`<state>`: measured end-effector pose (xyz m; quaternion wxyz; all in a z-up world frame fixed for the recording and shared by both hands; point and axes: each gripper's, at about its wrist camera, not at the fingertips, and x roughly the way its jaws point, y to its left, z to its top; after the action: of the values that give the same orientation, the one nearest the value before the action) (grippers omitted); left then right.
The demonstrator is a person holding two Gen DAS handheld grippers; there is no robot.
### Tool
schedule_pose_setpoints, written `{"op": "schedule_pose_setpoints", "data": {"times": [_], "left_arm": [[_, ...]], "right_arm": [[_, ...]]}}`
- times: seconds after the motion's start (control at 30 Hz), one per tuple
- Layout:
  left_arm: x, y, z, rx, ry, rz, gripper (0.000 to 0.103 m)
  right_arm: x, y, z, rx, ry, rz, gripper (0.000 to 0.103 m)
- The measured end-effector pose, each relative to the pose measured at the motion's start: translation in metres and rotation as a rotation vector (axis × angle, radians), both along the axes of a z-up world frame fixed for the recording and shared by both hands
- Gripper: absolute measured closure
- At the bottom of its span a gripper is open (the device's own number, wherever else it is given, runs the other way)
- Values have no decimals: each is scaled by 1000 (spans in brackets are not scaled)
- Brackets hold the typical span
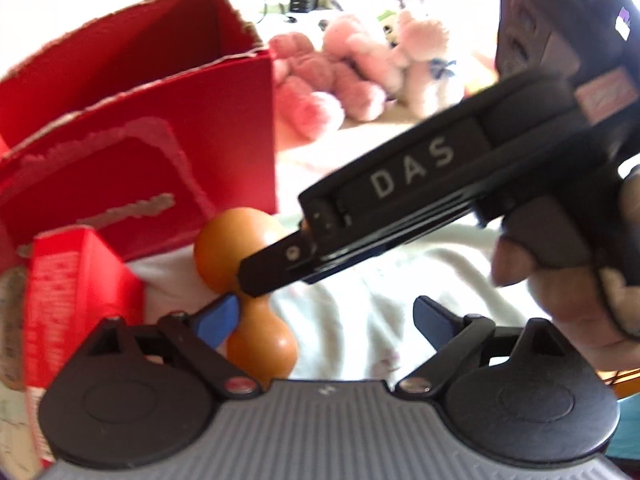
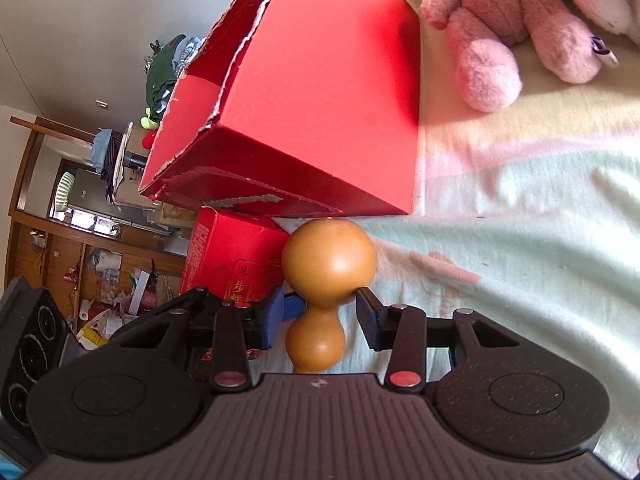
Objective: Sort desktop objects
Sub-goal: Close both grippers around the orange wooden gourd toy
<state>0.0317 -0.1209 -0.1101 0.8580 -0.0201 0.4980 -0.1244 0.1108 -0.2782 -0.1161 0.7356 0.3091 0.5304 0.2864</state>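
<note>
Nearby, gourd before big red box, pink plush toy beyond

Strong daylight, background behind red box blown white; box shades the bedding beside it; fisheye bending, mild blur

Orange-brown gourd beside red box
</note>
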Motion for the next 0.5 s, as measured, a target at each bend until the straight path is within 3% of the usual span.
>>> {"op": "schedule_pose_setpoints", "data": {"times": [0.1,0.17,0.23,0.5], "left_arm": [[3,9,-9,7,38,36,10],[3,17,-16,5,75,53,24],[1,24,-23,24,107,67,32],[-13,23,-23,44,96,95,49]], "right_arm": [[1,2,-2,-31,5,7,60],[3,5,-3,-30,6,16,60],[4,8,-3,-15,5,22,61],[10,36,-6,-34,-12,81,61]]}}
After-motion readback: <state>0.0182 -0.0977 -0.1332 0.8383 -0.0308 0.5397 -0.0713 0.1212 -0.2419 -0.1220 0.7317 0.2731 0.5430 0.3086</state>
